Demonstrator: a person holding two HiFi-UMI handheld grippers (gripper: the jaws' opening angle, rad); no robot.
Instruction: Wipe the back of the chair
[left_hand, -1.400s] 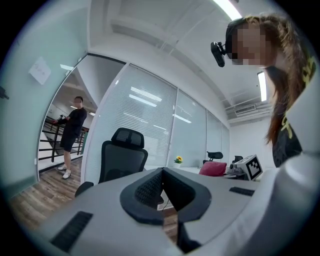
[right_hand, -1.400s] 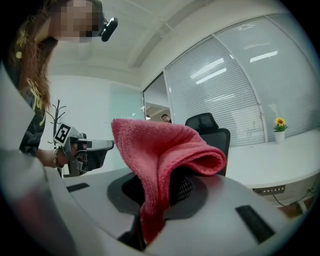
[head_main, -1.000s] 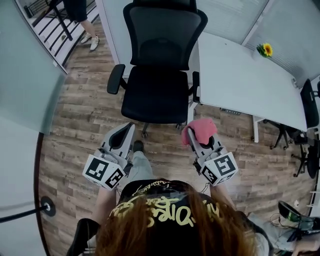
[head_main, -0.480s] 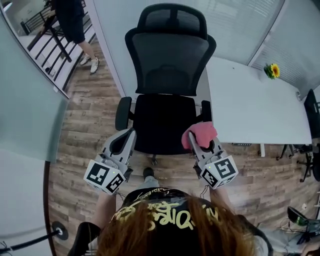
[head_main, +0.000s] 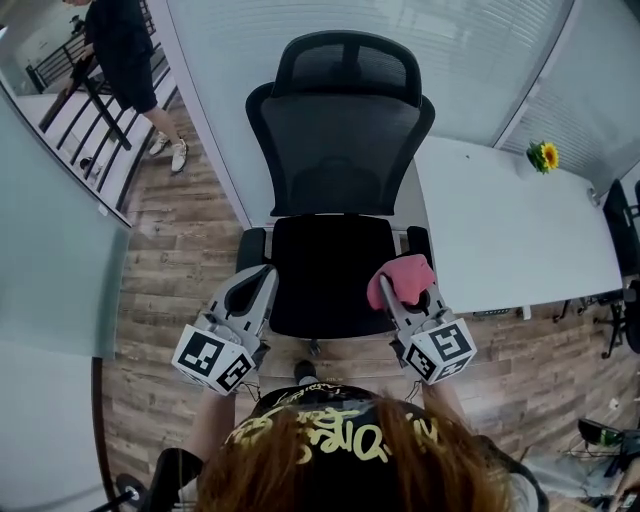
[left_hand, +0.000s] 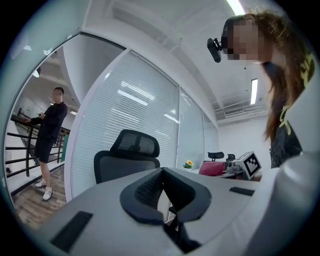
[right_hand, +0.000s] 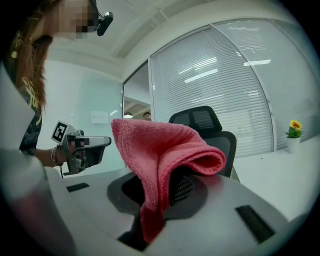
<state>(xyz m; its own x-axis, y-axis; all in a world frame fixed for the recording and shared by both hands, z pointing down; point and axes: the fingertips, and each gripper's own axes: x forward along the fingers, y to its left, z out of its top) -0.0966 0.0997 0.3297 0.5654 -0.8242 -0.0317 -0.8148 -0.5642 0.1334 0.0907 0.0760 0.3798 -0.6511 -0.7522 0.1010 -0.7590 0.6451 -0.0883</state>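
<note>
A black mesh office chair (head_main: 338, 150) with a headrest faces me, its seat (head_main: 332, 270) just beyond both grippers; its front side is toward me. The chair (left_hand: 127, 159) also shows in the left gripper view and the chair (right_hand: 210, 130) in the right gripper view. My right gripper (head_main: 397, 290) is shut on a pink cloth (head_main: 402, 278), which drapes over the jaws as the cloth (right_hand: 162, 165) in its own view. My left gripper (head_main: 258, 285) hangs over the seat's left edge, shut with nothing in it.
A white desk (head_main: 510, 235) stands right of the chair, with a small yellow flower pot (head_main: 544, 157) at its far corner. Blinds and a glass wall (head_main: 330, 30) run behind the chair. A person (head_main: 120, 60) stands beyond the glass at far left. Wooden floor (head_main: 160, 300) lies around.
I have stepped closer to the chair. It now sits nearer and more central below me, with both grippers over the front of the seat. The grip on the cloth is unchanged.
</note>
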